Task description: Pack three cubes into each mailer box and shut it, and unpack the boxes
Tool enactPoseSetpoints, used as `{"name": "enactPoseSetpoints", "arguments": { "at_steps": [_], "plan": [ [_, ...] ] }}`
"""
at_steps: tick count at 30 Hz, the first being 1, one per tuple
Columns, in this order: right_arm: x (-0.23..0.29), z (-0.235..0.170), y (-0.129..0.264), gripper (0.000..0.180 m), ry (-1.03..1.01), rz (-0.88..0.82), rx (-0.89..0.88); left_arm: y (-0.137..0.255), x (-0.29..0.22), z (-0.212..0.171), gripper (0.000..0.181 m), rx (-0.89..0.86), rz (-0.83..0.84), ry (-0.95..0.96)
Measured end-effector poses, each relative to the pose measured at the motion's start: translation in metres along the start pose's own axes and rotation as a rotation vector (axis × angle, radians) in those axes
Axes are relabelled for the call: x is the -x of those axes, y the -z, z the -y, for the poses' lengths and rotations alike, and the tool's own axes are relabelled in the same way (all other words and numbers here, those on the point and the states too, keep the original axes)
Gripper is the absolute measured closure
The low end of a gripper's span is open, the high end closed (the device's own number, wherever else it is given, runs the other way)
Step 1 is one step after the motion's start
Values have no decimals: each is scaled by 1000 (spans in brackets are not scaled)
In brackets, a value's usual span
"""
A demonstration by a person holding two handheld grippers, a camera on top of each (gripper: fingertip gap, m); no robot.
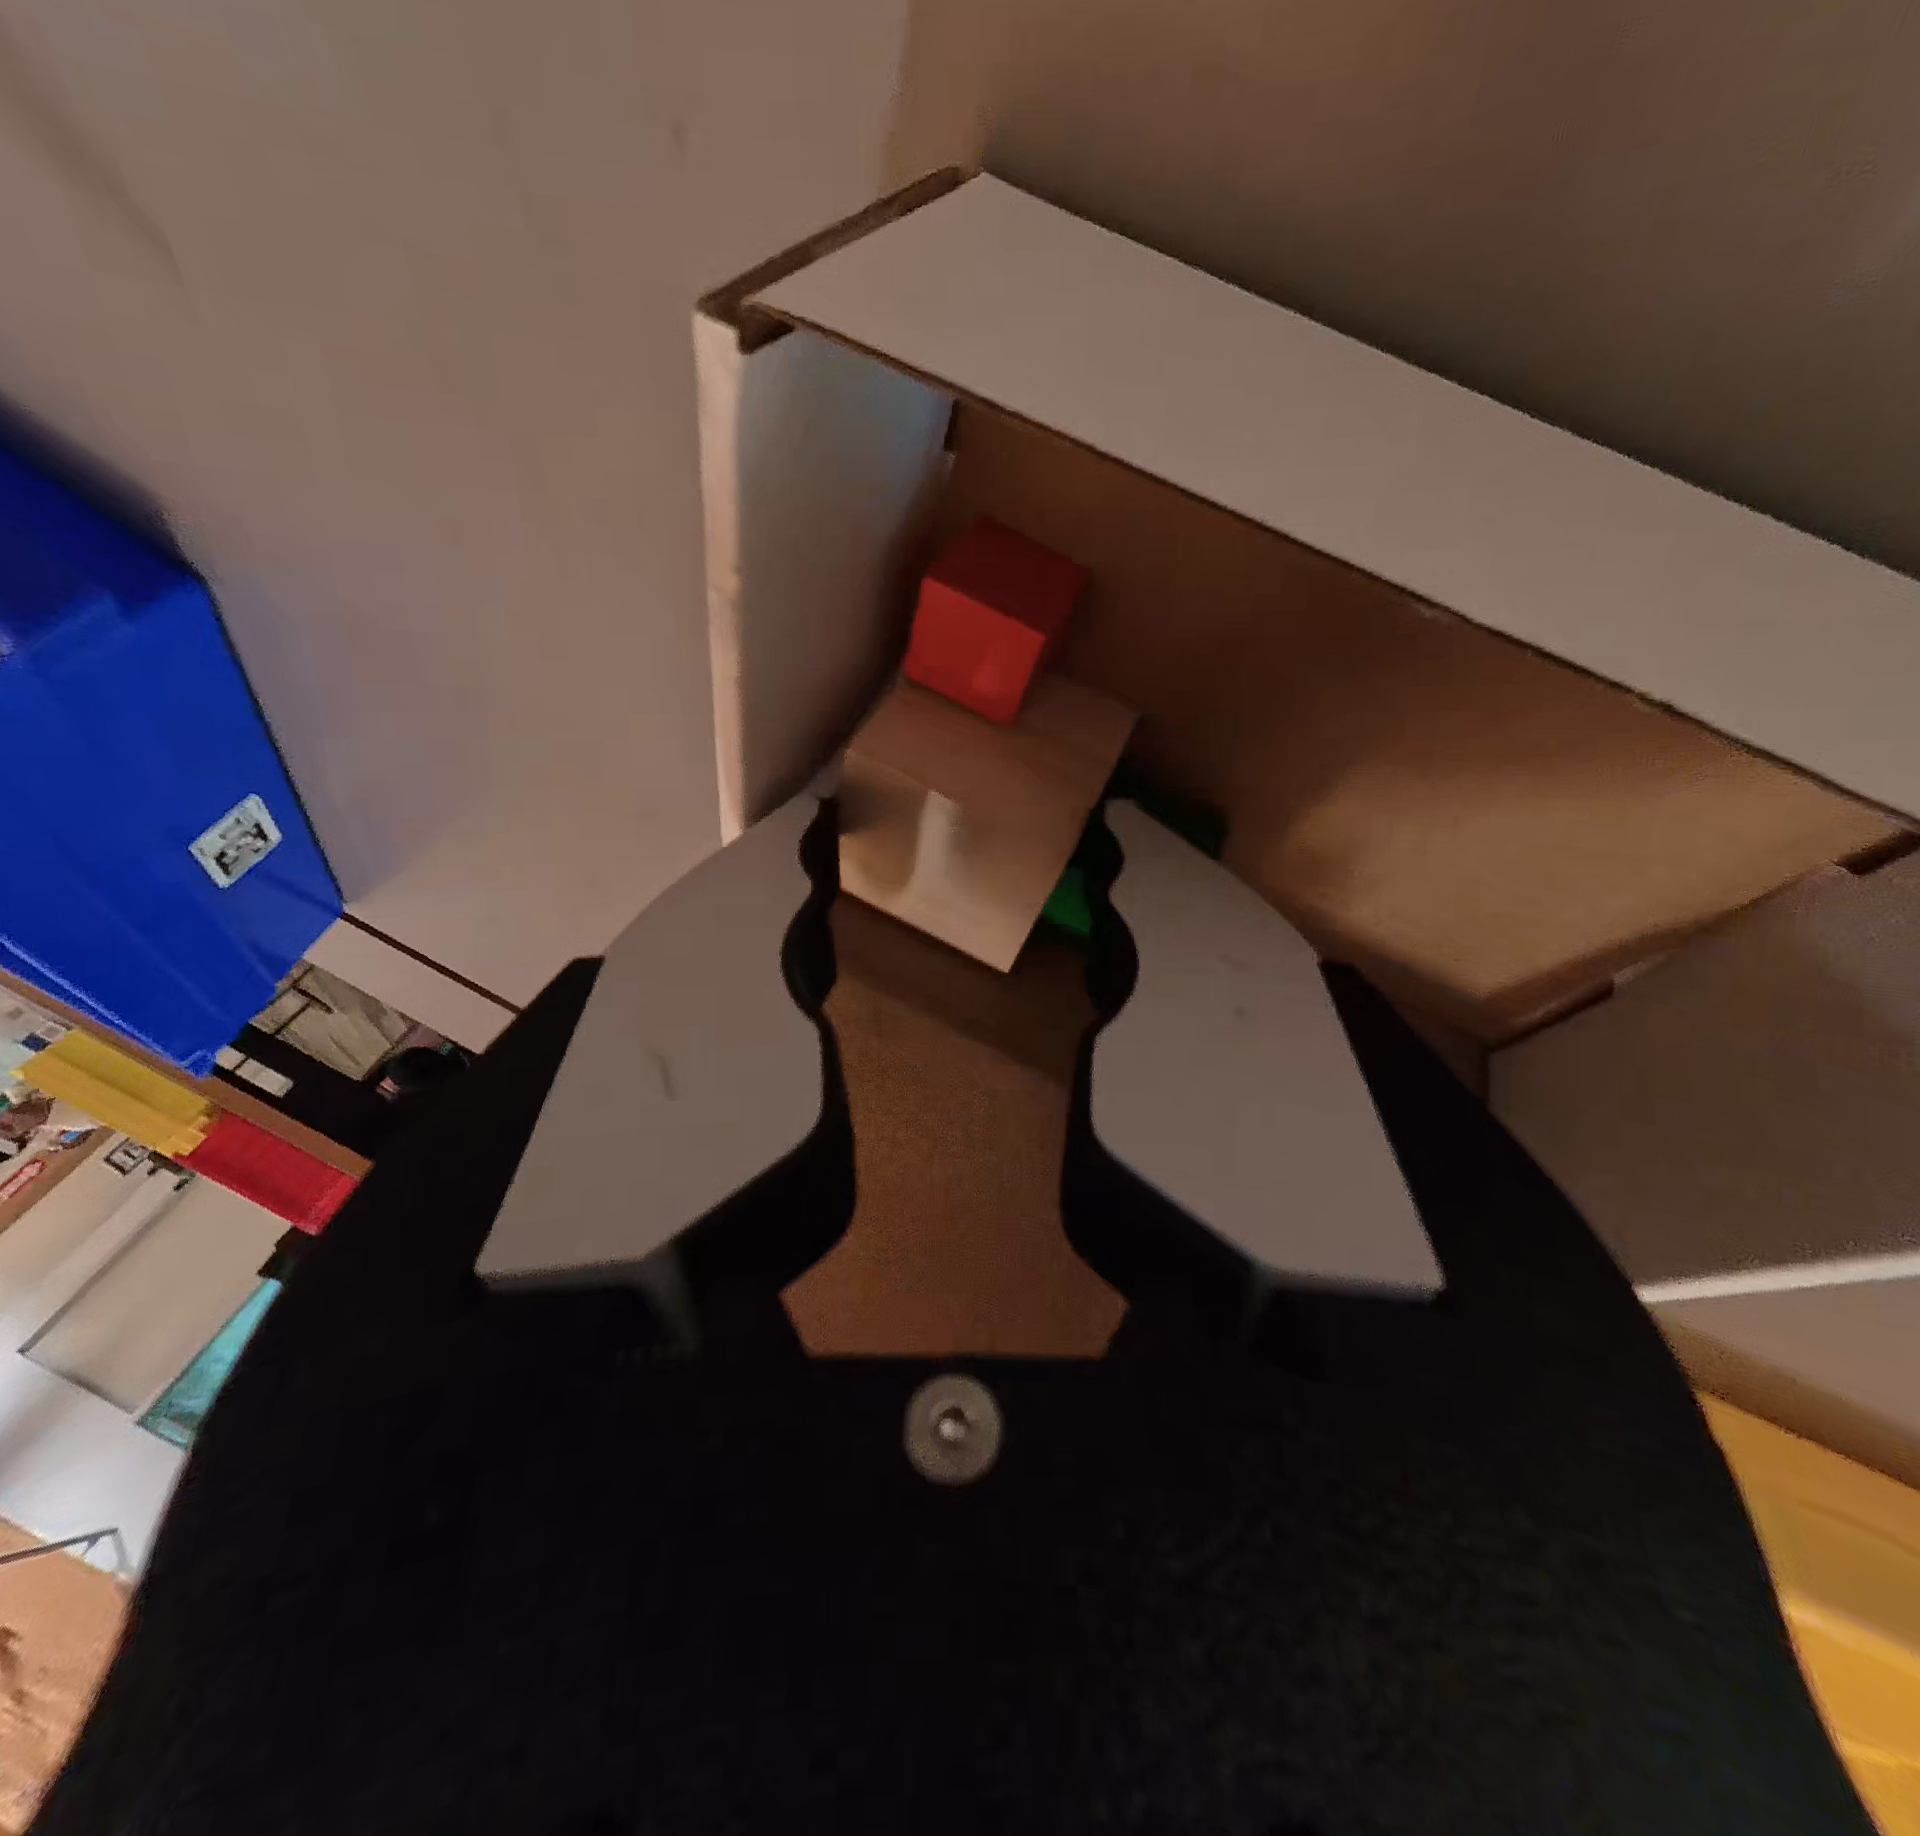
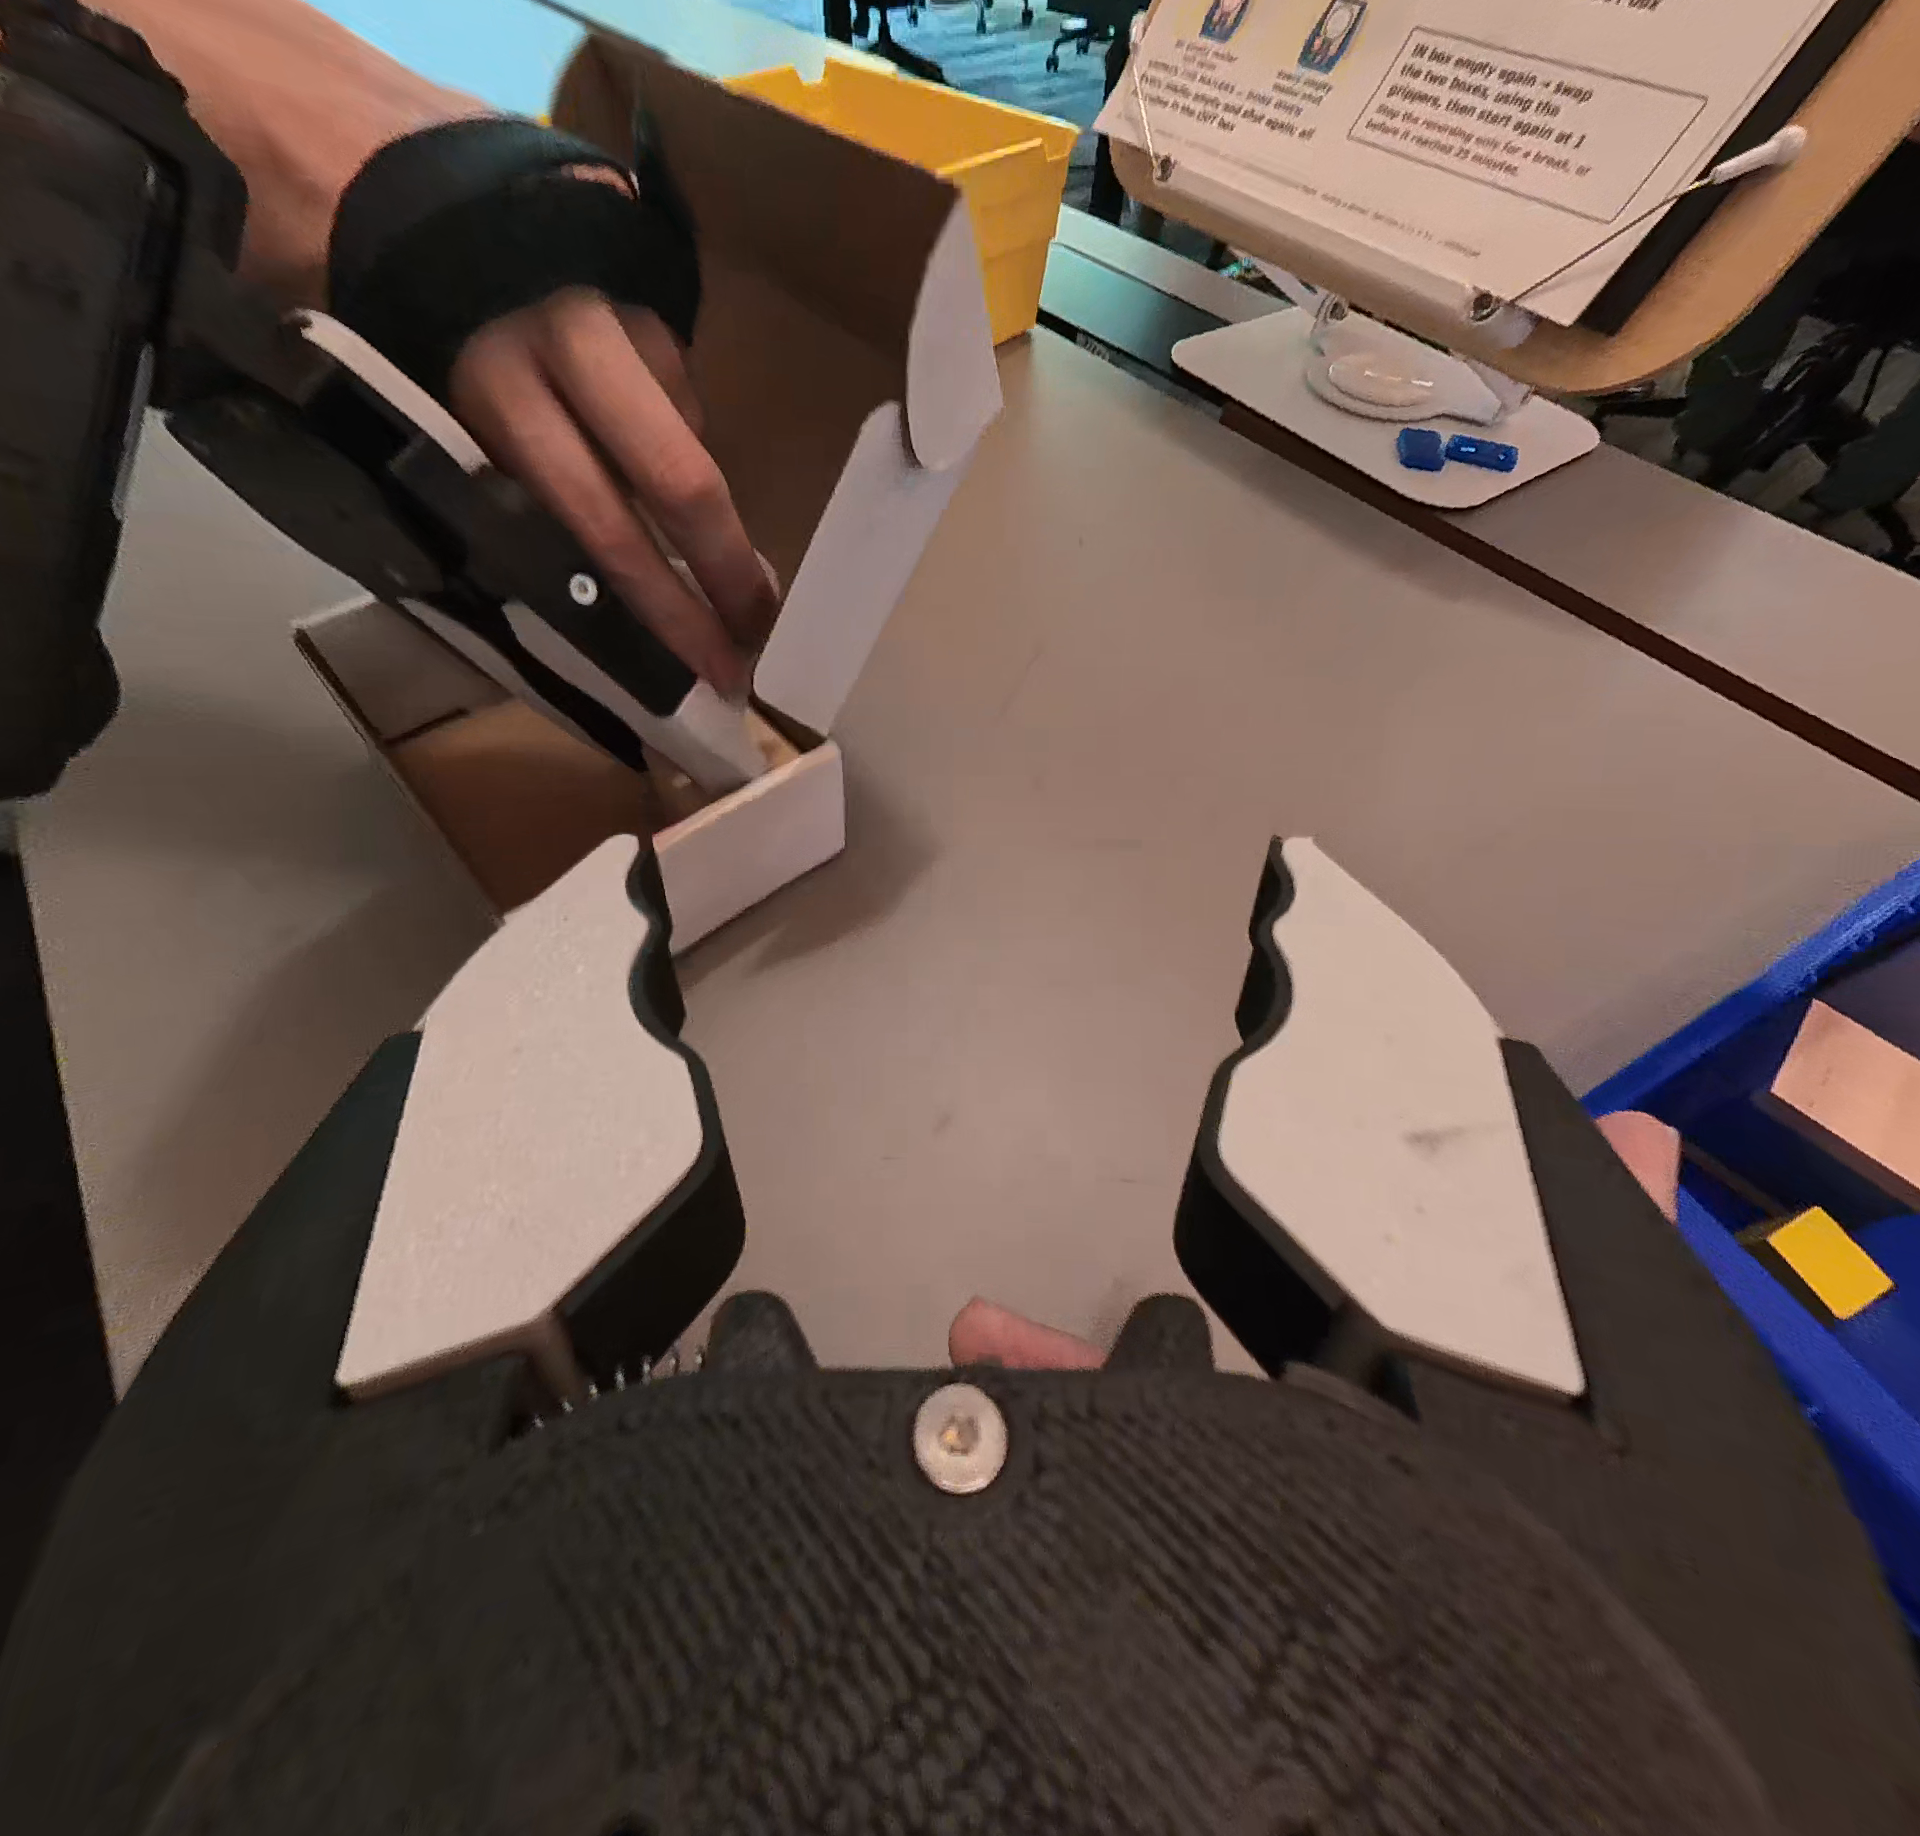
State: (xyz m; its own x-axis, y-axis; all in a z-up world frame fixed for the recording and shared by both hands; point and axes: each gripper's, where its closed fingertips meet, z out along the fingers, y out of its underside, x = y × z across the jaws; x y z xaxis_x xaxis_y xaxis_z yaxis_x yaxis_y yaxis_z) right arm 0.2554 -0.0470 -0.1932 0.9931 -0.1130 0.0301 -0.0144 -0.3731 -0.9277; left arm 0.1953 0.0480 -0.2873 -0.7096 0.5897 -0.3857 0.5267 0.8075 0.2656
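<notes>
An open white mailer box [image 1: 1351, 456] holds a red cube [image 1: 987, 633], a plain wooden cube [image 1: 956, 810] and a green cube [image 1: 1070, 903] that is mostly hidden. My left gripper [image 1: 966, 830] reaches into the box's corner. Its jaws are narrowed onto the sides of the wooden cube, which sits tilted between the tips. In the right wrist view the left gripper [image 2: 717, 737] dips into the box [image 2: 758, 830], whose lid [image 2: 810, 228] stands up. My right gripper [image 2: 956, 851] is open and empty above the grey table [image 2: 1143, 695], to the right of the box.
A blue bin [image 2: 1818, 1163] at the right holds a wooden cube [image 2: 1860, 1090] and a yellow cube [image 2: 1823, 1261]; it also shows in the left wrist view [image 1: 135, 747]. A yellow bin [image 2: 935, 134] stands behind the box. An instruction sheet on a stand [image 2: 1455, 124] is at the back right.
</notes>
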Motion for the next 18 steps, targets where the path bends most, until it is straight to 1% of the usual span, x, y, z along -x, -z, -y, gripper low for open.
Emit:
{"name": "enactPoseSetpoints", "arguments": {
  "at_steps": [2,4,8,11,14,16,18],
  "plan": [
    [0,-5,-3,73,21,-10,32,0,-5,-12,136,52,-20,18],
    [0,-9,-4,72,37,-15,54,3,-11,-19,136,61,-56,97],
    [5,-4,-6,72,41,1,39,20,-8,-22,136,24,-71,320],
    [16,4,-9,72,26,56,-8,41,2,-23,137,-25,-48,541],
    [30,19,-12,74,-46,136,-83,71,23,-21,137,-176,83,757],
    [40,34,-15,75,-152,212,-152,95,39,-22,137,-308,223,876],
    [52,50,-17,79,-277,313,-232,118,51,-21,137,-430,380,944]
  ]
}}
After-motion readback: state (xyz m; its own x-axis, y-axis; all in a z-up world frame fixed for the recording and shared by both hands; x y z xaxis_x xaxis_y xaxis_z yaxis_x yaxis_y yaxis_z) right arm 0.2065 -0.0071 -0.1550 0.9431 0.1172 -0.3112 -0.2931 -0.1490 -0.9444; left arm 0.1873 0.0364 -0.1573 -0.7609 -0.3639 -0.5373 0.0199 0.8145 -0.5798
